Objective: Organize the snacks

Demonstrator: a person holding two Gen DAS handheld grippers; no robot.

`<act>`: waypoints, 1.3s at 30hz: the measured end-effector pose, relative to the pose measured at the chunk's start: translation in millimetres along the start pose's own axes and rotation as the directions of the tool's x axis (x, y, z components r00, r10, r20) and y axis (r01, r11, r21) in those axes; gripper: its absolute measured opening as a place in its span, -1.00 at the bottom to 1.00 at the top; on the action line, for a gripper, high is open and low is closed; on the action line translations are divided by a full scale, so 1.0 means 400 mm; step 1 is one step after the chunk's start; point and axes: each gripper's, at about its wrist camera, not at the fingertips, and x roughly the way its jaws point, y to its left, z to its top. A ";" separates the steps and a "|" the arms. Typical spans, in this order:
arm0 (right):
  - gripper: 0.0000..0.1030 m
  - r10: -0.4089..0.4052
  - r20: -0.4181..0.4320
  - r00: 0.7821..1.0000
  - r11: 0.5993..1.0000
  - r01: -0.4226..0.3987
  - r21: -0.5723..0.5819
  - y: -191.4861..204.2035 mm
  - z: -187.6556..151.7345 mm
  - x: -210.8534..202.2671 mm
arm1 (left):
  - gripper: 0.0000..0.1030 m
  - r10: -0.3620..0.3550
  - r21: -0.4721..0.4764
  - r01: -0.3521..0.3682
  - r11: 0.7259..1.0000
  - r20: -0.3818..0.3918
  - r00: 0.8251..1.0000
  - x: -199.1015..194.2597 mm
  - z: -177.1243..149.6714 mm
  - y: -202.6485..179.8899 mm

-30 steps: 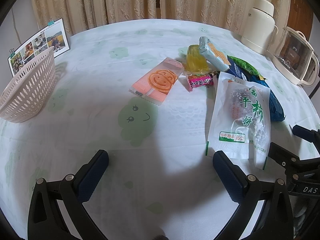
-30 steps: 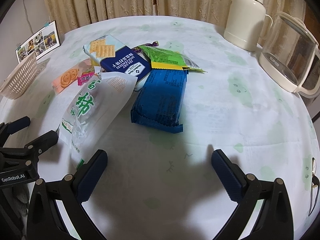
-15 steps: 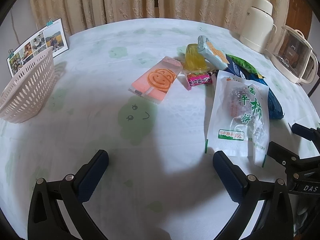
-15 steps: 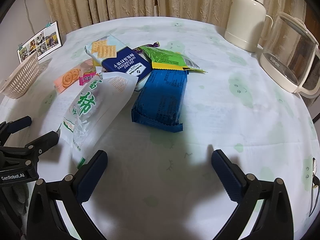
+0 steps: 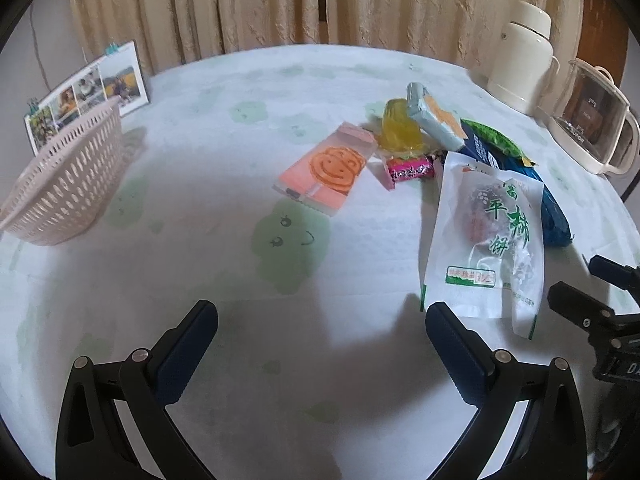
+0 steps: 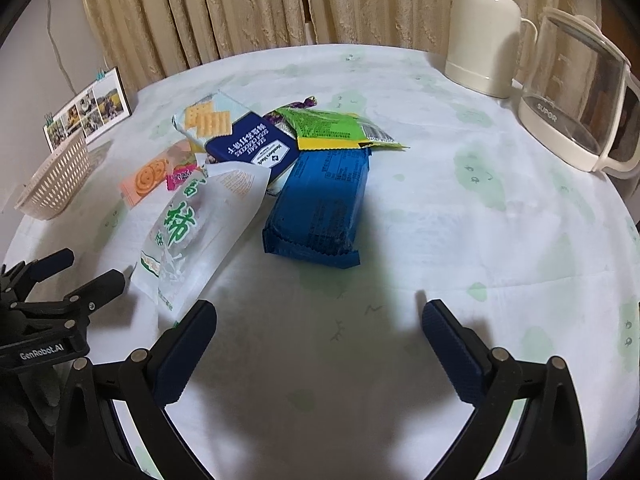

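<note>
Several snacks lie in a loose pile on the round table. A white bag with green characters lies nearest both grippers. Beyond it are an orange smiley packet, a small pink candy, a yellow jelly cup, a cracker pack, a green packet and a blue packet. A pink perforated basket stands far left. My left gripper is open, short of the white bag. My right gripper is open, in front of the blue packet.
A cream thermos and a glass kettle on a cream base stand at the back right. A photo card leans behind the basket. Curtains hang behind the table. Bare tablecloth stretches right of the pile.
Both grippers have eased back and tilted slightly, so the snacks sit a little farther off in view. Nothing on the table has moved and both stay open.
</note>
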 end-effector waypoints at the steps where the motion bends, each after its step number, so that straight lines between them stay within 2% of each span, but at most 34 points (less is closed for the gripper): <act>1: 0.92 0.007 0.009 1.000 1.000 -0.007 0.010 -0.003 -0.002 -0.003 | 1.00 0.010 0.003 -0.010 1.000 0.017 1.000 -0.007 -0.001 -0.003; 6: 0.89 0.047 0.050 0.998 0.996 -0.051 0.079 -0.035 -0.005 -0.020 | 1.00 -0.004 0.010 0.004 1.000 0.096 0.995 -0.045 -0.004 -0.001; 11: 0.89 0.048 0.047 0.998 0.994 -0.053 0.096 -0.037 -0.004 -0.019 | 1.00 0.012 0.033 -0.018 0.999 0.168 0.986 -0.072 0.006 -0.018; 29: 0.79 0.039 0.066 0.997 0.995 -0.045 0.088 -0.041 0.020 -0.015 | 1.00 0.011 0.059 -0.019 0.998 0.144 0.990 -0.049 0.024 -0.046; 35: 0.57 0.021 0.052 0.998 0.996 -0.025 0.082 -0.048 0.034 -0.003 | 1.00 -0.064 0.053 0.058 0.997 0.116 0.991 -0.041 0.036 -0.058; 39: 0.53 0.010 0.054 0.999 0.995 -0.015 0.102 -0.074 0.041 -0.001 | 1.00 -0.126 0.058 0.121 0.991 0.103 0.987 -0.036 0.052 -0.087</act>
